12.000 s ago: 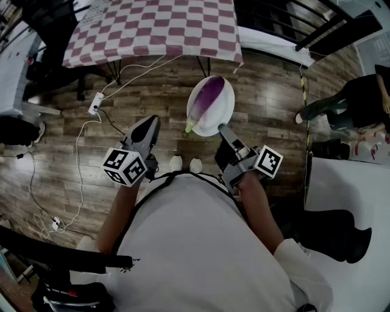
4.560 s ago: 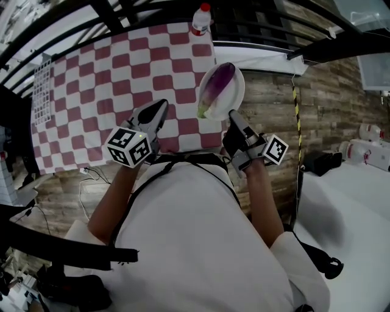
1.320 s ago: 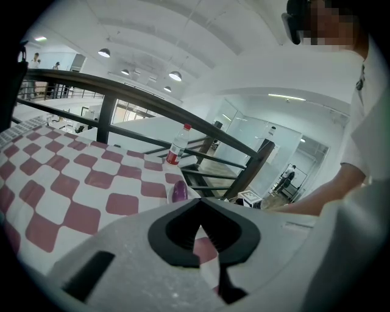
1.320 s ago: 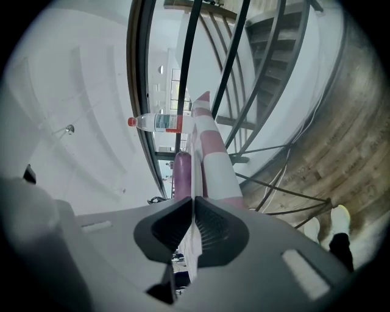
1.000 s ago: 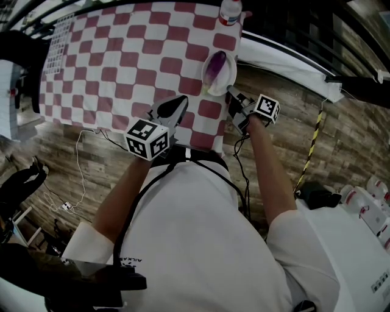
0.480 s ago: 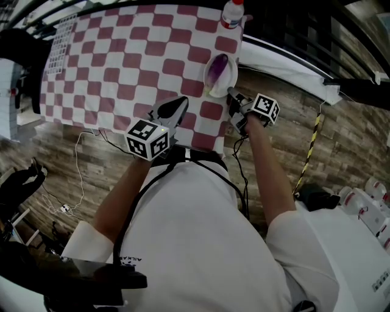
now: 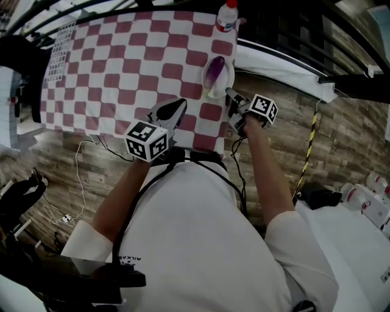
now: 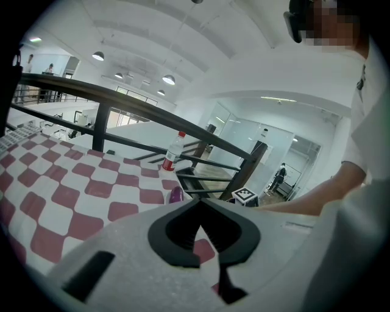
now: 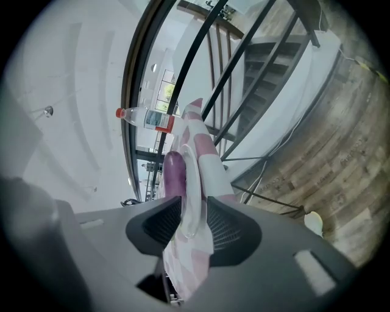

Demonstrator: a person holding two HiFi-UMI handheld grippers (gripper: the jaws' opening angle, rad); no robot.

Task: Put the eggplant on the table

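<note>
The purple eggplant (image 7: 214, 71) lies on a white plate (image 7: 226, 82) that rests on the checked table (image 7: 122, 61) near its right edge. My right gripper (image 7: 230, 94) is at the plate's near rim. In the right gripper view its jaws are opening: the plate (image 9: 191, 201) rim stands between the fingers of this gripper (image 9: 194, 204) with a gap on both sides, and the eggplant (image 9: 174, 173) lies beyond. My left gripper (image 7: 178, 103) hovers over the table's front edge, shut and empty (image 8: 200, 204). From the left gripper view the eggplant (image 8: 175, 195) peeks over the jaws.
A plastic bottle (image 7: 226, 15) with a red label stands at the table's far right corner, just past the plate. A black railing (image 8: 140, 109) runs behind the table. Wooden floor (image 7: 274, 79) and a white ledge (image 7: 280, 64) lie to the right.
Earlier my right gripper carried the plate with the eggplant over the floor; now it rests on the checked table. Over the last second plate and hands hardly shift.
</note>
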